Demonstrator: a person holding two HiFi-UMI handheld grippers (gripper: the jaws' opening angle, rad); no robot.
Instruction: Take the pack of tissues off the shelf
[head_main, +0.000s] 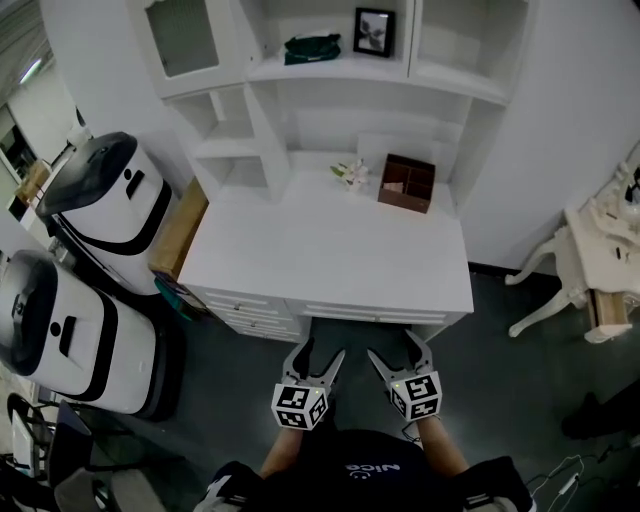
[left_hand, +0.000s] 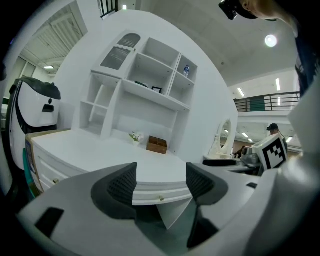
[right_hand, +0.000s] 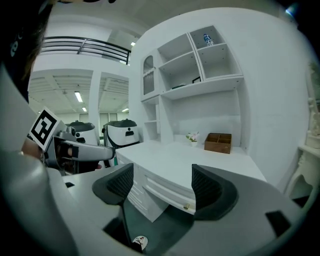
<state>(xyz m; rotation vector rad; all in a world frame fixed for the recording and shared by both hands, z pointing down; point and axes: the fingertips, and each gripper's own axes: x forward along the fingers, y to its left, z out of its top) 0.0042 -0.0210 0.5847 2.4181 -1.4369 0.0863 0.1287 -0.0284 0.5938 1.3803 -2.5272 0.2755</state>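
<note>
Head view: tissue pack (head_main: 312, 48) on shelf (head_main: 352, 70)

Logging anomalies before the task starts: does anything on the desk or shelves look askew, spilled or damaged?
Nothing stands out. The dark green pack of tissues lies on the shelf beside an upright picture frame; the wooden box stands upright on the desk.

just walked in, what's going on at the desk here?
A person stands in front of the white desk, a gripper in each hand. The left gripper and right gripper are both held low, short of the desk's front edge, jaws apart and empty. The pack of tissues, dark green, lies untouched on the shelf above, left of a picture frame. A wooden box sits at the back of the desk. The reach has not yet begun.
</note>
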